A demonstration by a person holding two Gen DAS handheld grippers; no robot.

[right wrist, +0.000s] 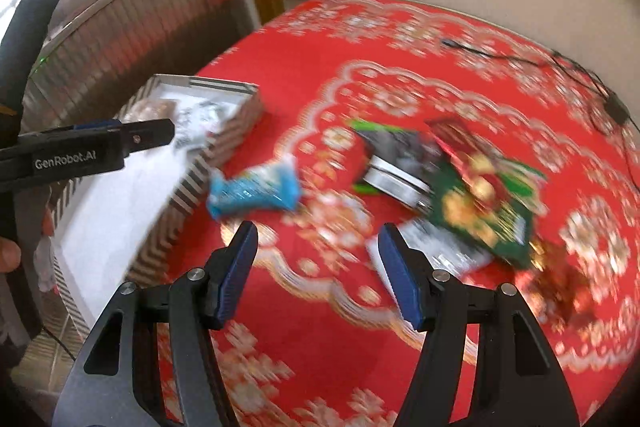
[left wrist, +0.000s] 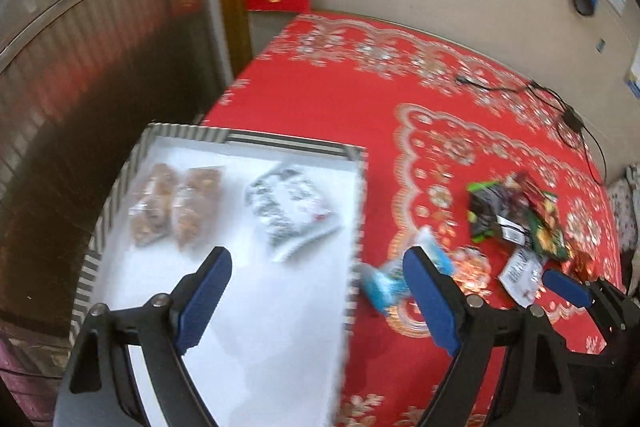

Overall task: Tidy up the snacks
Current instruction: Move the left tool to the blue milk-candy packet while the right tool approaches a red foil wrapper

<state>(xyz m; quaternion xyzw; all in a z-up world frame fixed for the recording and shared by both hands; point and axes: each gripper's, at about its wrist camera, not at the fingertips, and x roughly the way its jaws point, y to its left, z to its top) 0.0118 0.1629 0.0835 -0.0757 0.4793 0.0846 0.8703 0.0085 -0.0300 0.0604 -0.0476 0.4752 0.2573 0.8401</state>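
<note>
Right wrist, blue snack packet (right wrist: 253, 190) lying crosswise

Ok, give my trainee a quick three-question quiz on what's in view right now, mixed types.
1. True or false: the blue packet lies inside the striped box.
2. How many brown snack bags are in the box? A) one B) two C) four
3. Fill in: the left gripper and right gripper both have their fingers ____.

Key: 1 false, it lies on the red tablecloth beside the box. 2 B. 3 open, and neither holds anything.
</note>
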